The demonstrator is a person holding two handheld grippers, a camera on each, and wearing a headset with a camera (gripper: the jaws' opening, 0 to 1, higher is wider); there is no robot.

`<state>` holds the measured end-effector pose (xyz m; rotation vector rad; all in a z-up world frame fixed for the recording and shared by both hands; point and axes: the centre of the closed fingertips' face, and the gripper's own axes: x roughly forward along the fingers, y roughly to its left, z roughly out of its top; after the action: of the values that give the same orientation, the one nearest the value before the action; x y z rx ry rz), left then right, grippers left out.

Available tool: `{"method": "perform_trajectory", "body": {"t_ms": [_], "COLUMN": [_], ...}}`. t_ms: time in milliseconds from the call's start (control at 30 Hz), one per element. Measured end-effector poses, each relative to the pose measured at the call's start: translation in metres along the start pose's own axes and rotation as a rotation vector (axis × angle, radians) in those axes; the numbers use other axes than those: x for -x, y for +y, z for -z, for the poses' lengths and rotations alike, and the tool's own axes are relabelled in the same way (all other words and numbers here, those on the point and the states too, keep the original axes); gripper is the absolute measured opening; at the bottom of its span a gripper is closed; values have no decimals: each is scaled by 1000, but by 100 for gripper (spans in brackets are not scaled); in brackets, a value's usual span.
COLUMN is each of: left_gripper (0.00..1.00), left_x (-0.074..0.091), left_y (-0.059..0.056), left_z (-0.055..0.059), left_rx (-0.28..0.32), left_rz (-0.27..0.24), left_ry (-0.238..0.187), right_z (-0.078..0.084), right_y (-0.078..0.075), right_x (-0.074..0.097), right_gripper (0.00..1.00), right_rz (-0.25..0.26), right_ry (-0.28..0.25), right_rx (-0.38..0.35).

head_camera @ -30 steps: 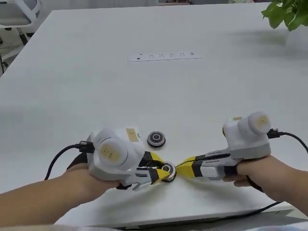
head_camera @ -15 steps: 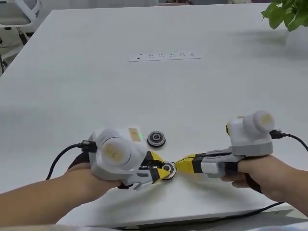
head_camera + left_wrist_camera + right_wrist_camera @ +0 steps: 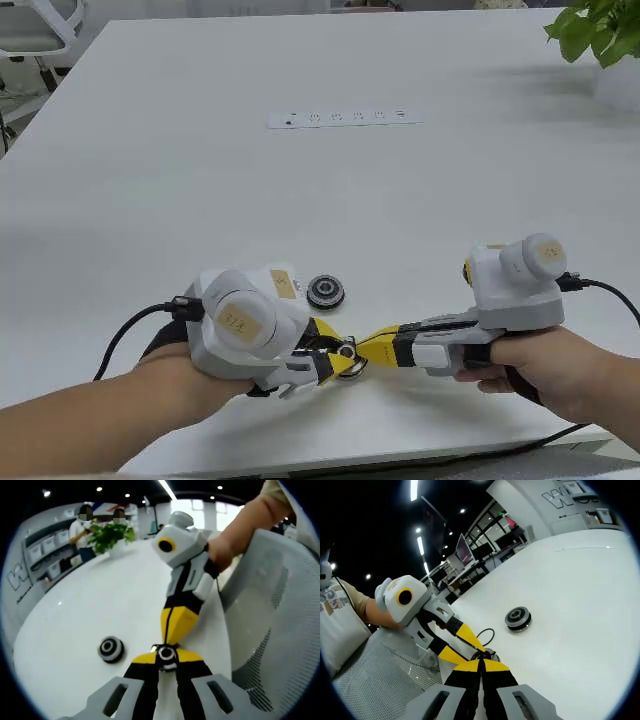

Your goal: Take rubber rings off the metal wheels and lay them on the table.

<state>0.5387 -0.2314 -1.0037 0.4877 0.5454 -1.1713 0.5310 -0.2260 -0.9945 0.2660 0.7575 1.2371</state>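
At the near edge of a white table (image 3: 200, 180), a person is working two hand-held grippers tip to tip. The left gripper (image 3: 335, 363) is clamping its yellow-tipped jaws on a small metal wheel (image 3: 348, 351), one jaw on either side, and is holding it just above the tabletop. The right gripper (image 3: 368, 349) is coming in from the opposite side, its jaws pressed together and their tips touching the wheel's edge. Whether they are pinching a rubber ring is too small to tell. In the left gripper view, the clamped wheel is sitting between the two yellow tips, with the right gripper's narrow nose meeting it from above. A second wheel (image 3: 325, 291), dark around its rim, is lying flat on the table just beyond the left gripper, apart from both tools. A white power strip (image 3: 345, 117) is lying farther back near the table's middle, and a green plant (image 3: 598, 28) is leaning in at the far right corner. A mesh chair (image 3: 272, 605) is showing behind the right gripper in the left gripper view.
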Motion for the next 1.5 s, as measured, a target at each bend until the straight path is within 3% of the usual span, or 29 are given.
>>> {"method": "perform_trajectory", "body": {"t_ms": [133, 200, 233, 267, 867, 1267, 1500], "left_gripper": [12, 12, 12, 12, 14, 24, 34], "left_x": [0, 0, 0, 0, 2, 24, 42], "left_y": [0, 0, -1, -1, -2, 0, 2], "left_z": [0, 0, -1, -1, -3, -24, -25], "left_rx": [-1, 0, -2, -4, -10, 70, 81], "left_rz": [0, 0, 2, 1, 23, 48, 49], "left_ry": [-1, -2, -3, -2, -13, -95, -114], "right_z": [0, 0, -5, -4, -4, -12, -19], "right_y": [0, 4, 7, 9, -2, -3, -2], "right_x": [-1, -2, -3, -2, 2, 8, 8], "right_gripper": [0, 0, 0, 0, 0, 0, 0], "right_rz": [-10, -33, -47, -58, -11, -23, -33], "right_ry": [3, 2, -24, -11, -28, -55, -64], "right_rx": [4, 7, 5, 9, -7, -15, -12]}}
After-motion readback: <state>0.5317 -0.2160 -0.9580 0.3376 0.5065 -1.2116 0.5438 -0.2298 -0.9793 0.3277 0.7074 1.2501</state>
